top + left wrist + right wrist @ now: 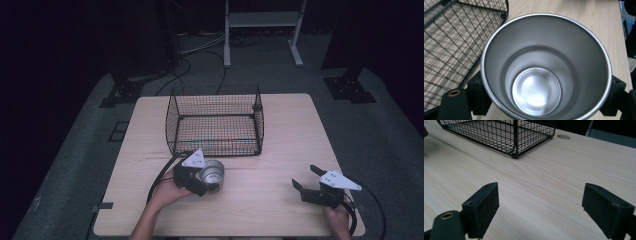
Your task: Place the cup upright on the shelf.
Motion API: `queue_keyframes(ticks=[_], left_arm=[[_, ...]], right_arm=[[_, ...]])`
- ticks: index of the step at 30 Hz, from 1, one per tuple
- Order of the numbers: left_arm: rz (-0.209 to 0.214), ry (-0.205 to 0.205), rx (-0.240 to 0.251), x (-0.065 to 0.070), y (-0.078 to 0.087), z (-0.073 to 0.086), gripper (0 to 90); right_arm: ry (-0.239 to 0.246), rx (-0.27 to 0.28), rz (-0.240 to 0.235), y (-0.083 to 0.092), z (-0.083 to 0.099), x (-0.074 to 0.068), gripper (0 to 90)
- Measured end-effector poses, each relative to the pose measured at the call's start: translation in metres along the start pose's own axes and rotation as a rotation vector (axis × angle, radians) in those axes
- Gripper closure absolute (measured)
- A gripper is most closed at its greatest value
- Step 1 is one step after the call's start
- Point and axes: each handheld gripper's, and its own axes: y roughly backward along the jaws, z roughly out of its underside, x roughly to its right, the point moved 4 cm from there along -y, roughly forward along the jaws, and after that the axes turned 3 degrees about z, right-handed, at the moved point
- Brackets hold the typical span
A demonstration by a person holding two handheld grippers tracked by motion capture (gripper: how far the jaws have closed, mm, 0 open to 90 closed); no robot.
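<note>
Left hand-held gripper (204,181) clamped on shiny round steel cup (212,175), black pads against its outer wall on both sides; cup mouth tipped toward the camera in the left gripper view, inside bare. Cup sits over pale wood-grain bench (280,150), just in front of black wire-mesh basket (215,122). Right hand-held gripper (306,179) near bench's right front corner, jaws wide apart, nothing between them

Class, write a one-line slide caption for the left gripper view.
Left gripper clamps an empty steel cup beside the wire basket.
</note>
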Motion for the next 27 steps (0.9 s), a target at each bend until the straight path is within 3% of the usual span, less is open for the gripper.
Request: queue_keyframes(ticks=[12,27], left_arm=[[0.022,-0.018,-0.016,-0.003,0.000,-0.018,17.9],[0.029,-0.057,-0.017,-0.011,0.011,-0.049,17.9]], right_arm=[[-0.005,-0.001,-0.003,0.000,0.000,0.000,13.4],[-0.005,0.001,-0.003,0.000,0.000,0.001,13.5]])
